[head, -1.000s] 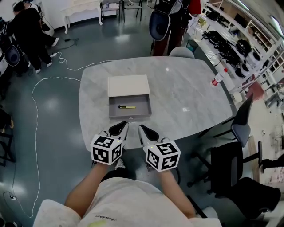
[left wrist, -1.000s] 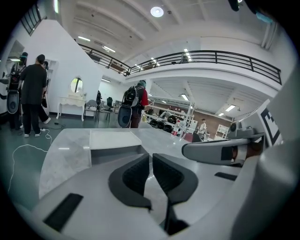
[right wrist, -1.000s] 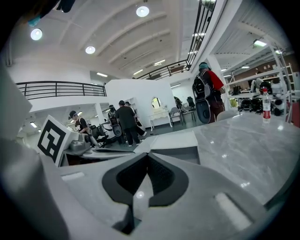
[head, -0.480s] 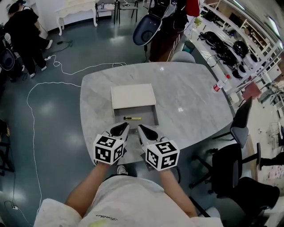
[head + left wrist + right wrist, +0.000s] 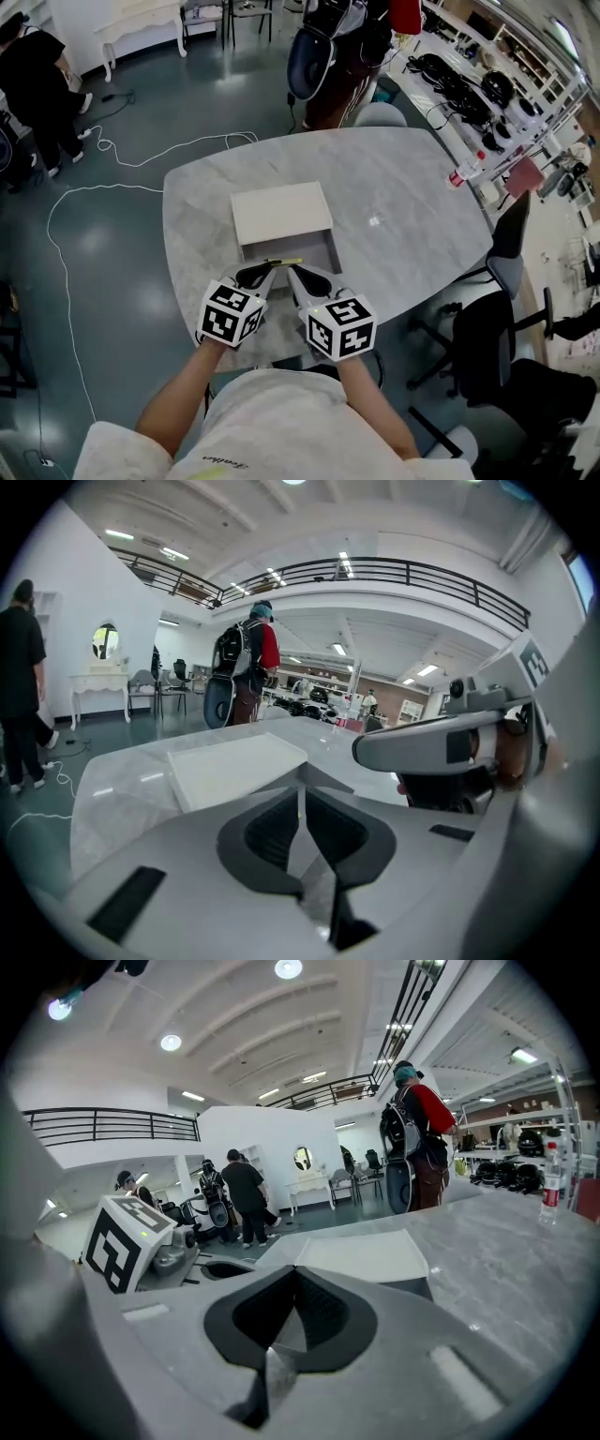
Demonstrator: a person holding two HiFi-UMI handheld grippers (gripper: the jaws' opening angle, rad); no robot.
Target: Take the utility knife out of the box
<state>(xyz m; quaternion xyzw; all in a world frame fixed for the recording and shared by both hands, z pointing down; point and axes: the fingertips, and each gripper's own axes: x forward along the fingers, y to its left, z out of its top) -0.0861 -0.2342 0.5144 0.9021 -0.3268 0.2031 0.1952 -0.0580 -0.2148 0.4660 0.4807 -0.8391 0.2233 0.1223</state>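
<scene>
A flat box with a white lid (image 5: 281, 212) lies on the grey marble table (image 5: 403, 197). Its grey tray (image 5: 317, 251) is slid out toward me. A yellow utility knife (image 5: 282, 262) lies in the tray by its near edge. My left gripper (image 5: 265, 271) and right gripper (image 5: 292, 273) are both shut and empty, side by side, tips at the tray's near edge just short of the knife. In the left gripper view the shut gripper (image 5: 301, 786) points at the lid (image 5: 232, 767). In the right gripper view the shut gripper (image 5: 295, 1275) faces the lid (image 5: 361, 1254).
A water bottle (image 5: 459, 172) stands at the table's right edge. Black chairs (image 5: 502, 262) are to the right. A person with a backpack (image 5: 328, 52) stands beyond the far side, and a white cable (image 5: 66, 206) runs over the floor at left.
Both grippers have come forward over the table and now reach the tray's near edge, close to the knife. They remain shut. The box and knife have not moved.
</scene>
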